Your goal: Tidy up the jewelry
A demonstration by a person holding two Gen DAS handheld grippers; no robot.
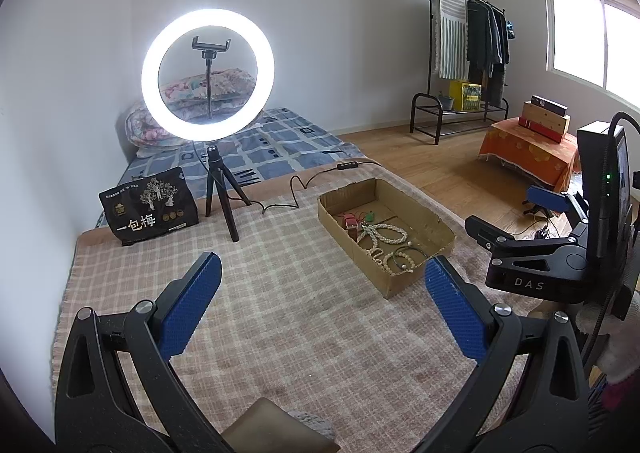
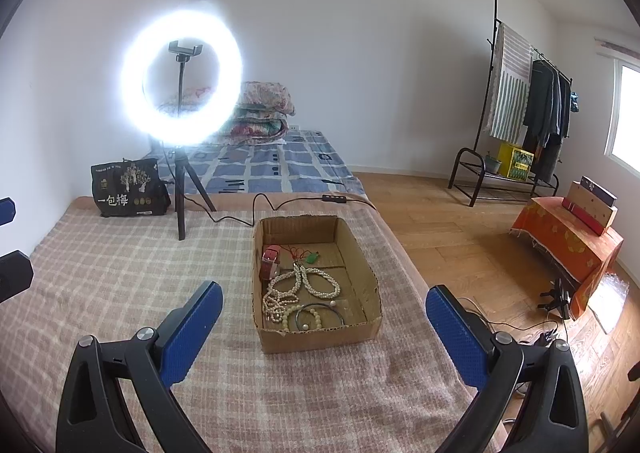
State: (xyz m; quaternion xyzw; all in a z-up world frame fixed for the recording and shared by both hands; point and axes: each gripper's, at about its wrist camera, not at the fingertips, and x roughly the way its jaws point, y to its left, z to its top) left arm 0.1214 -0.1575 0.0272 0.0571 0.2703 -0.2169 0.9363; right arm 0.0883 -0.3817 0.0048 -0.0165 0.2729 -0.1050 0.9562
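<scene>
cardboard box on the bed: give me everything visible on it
The cardboard box is a shallow, open-topped brown tray of corrugated board with roughly cut, uneven rims and no lid. It sits flat on the checked blanket, near the blanket's right edge, with the ring light's cable running just behind it. Inside lie pale bead strands, a red-strapped watch, a green pendant on a red cord and a dark bangle. Neither set of tongs touches it.
</scene>
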